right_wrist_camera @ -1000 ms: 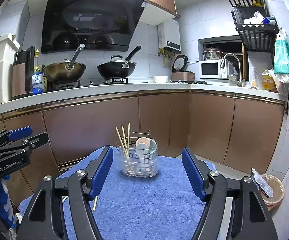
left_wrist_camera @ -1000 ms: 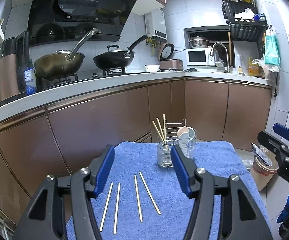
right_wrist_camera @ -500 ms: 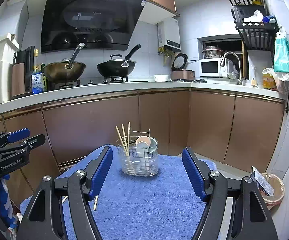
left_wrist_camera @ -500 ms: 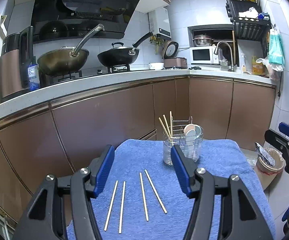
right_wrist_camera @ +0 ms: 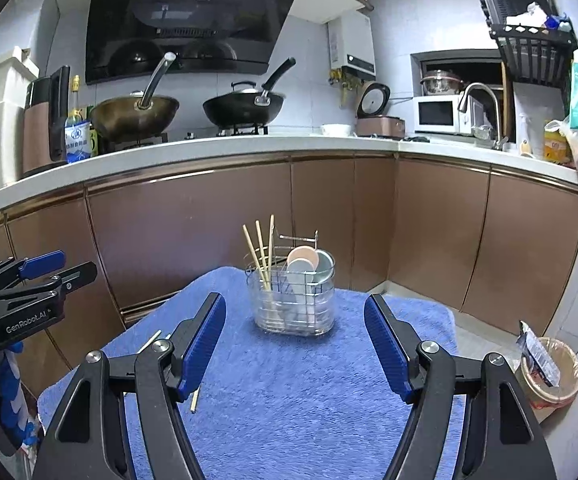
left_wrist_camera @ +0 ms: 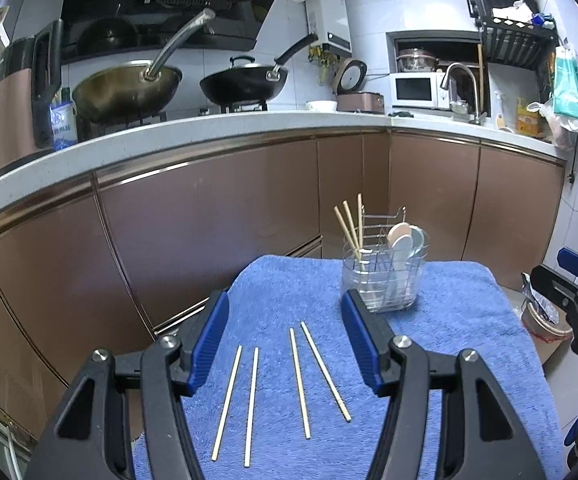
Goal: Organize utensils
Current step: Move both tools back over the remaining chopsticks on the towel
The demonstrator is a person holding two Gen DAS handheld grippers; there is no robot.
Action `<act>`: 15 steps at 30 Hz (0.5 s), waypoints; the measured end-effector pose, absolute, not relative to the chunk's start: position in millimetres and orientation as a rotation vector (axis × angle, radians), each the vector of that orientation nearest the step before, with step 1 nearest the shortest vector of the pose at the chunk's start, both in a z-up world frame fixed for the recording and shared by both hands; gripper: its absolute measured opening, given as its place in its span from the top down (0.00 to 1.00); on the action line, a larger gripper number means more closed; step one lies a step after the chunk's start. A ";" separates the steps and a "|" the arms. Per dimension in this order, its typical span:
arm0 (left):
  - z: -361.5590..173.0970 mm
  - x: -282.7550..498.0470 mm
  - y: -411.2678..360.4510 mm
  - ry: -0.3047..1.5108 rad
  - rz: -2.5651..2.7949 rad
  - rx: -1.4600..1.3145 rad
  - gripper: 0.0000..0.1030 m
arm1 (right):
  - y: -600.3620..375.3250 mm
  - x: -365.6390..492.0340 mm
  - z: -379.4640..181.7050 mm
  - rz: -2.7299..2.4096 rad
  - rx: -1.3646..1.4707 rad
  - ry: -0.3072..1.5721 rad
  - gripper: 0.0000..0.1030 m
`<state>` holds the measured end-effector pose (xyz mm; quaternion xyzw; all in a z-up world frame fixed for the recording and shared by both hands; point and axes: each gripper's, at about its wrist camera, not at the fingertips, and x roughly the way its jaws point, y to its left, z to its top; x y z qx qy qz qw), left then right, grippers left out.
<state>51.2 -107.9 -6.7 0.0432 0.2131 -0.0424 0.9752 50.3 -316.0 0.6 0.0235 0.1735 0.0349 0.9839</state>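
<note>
Several wooden chopsticks (left_wrist_camera: 299, 383) lie side by side on a blue towel (left_wrist_camera: 449, 328) in the left wrist view, below my open, empty left gripper (left_wrist_camera: 285, 316). A clear utensil holder with a wire basket (left_wrist_camera: 383, 278) stands at the far end of the towel, with three chopsticks and spoons upright in it. In the right wrist view the holder (right_wrist_camera: 291, 300) stands ahead of my open, empty right gripper (right_wrist_camera: 295, 320). One chopstick end (right_wrist_camera: 195, 400) shows beside its left finger.
Brown kitchen cabinets (left_wrist_camera: 209, 220) run behind the towel under a white counter with two woks (left_wrist_camera: 129, 88). A bin with a bag (right_wrist_camera: 549, 372) stands on the floor to the right. Each gripper shows at the edge of the other's view.
My left gripper has drifted back and left, so the chopsticks and holder sit further right and higher in its view. My right gripper has hardly moved.
</note>
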 end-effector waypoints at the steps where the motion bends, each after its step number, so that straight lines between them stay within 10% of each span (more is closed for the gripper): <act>1: -8.5 53.3 -107.9 0.435 -0.084 0.087 0.45 | -314.6 53.5 -1.6 0.073 0.046 0.356 0.31; 15: -45.6 99.5 -98.6 0.534 -0.067 0.090 0.45 | -298.3 100.4 -33.7 0.127 0.037 0.460 0.31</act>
